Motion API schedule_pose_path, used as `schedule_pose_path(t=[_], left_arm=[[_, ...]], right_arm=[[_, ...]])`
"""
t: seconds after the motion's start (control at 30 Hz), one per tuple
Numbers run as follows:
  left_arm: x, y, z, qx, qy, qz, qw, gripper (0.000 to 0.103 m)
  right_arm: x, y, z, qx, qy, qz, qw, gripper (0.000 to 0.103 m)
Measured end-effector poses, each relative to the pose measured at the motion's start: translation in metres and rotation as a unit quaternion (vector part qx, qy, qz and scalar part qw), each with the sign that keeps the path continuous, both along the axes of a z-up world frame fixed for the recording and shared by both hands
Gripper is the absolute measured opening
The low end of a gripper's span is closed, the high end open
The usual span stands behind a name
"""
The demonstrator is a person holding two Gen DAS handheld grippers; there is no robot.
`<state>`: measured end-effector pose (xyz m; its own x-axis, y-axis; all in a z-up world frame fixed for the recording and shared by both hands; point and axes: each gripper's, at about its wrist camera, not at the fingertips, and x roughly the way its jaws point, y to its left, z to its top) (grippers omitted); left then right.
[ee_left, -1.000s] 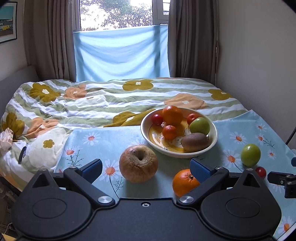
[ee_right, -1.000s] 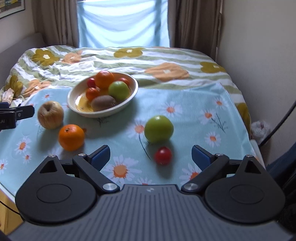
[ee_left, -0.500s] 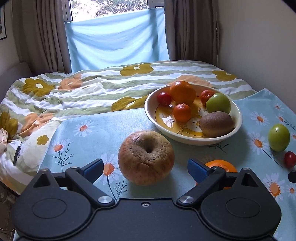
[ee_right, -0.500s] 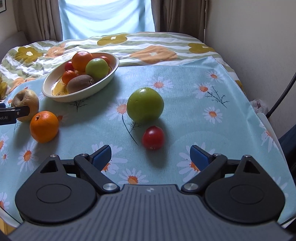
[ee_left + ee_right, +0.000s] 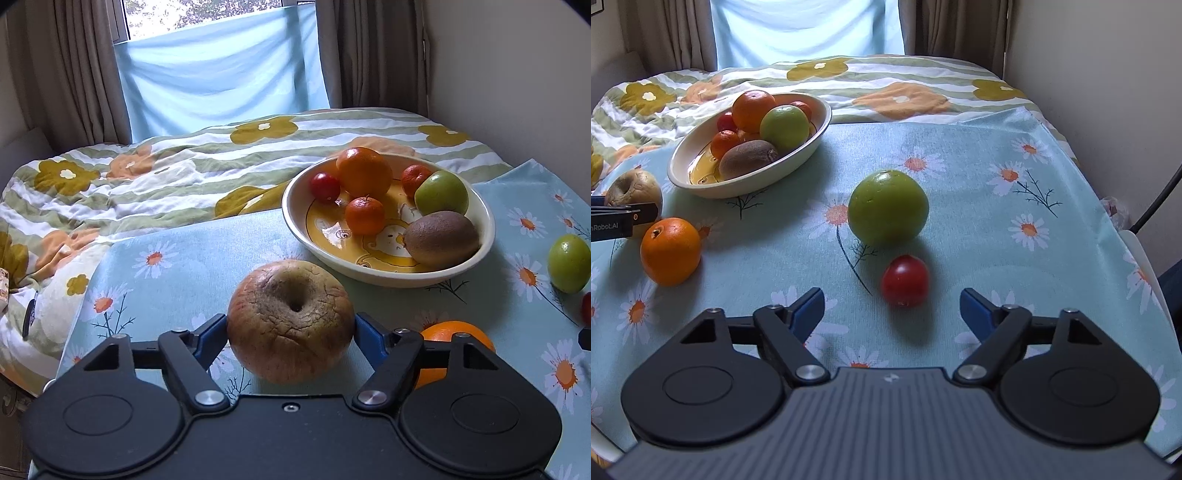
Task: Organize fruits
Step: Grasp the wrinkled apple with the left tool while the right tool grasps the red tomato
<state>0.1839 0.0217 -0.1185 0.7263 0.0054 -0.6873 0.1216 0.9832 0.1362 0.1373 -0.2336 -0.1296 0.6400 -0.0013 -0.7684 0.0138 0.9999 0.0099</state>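
Fruits are what I am sorting, and the wrinkled apple (image 5: 290,325) is the one in hand: it sits on the daisy cloth (image 5: 177,266) just short of the bowl (image 5: 480,254), on the bowl's near-left side, stem hollow facing up. My left tool (image 5: 290,328) has its blue pads on either flank of that apple, touching or all but touching, so I judge it pinching the apple though not yet lifted. From this tool the bowl lies ahead and slightly right, close by; the move I expect is a short lift over the rim into the gap beside the kiwi (image 5: 439,238).

Nearer than the bowl and to its right side, an orange (image 5: 670,251) rests just beside the left tool's right finger. Farther right of the bowl lie a green fruit (image 5: 888,212) and, close in front of it, a small red tomato (image 5: 905,280). My right tool (image 5: 892,314) hangs spread wide, pads well apart, with the tomato straight ahead between the finger lines but ungripped. That hand is plainly nearer those two fruits.
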Motion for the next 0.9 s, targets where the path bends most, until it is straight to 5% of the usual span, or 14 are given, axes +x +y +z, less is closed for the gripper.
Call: schedule_pose_path(t=[0.6,0.9], left_arm=[[0.0,-0.001,0.001,0.002,0.006,-0.001,1.0,0.077],[-0.014,0.0,0.003,-0.008,0.006,0.006,0.9999,0.077]], right_arm=[[0.012,0.002,-0.003,-0.008,0.011,0.004,1.0,0.046],[0.009,-0.001,0.003,-0.004,0.008,0.007,1.0,0.045]])
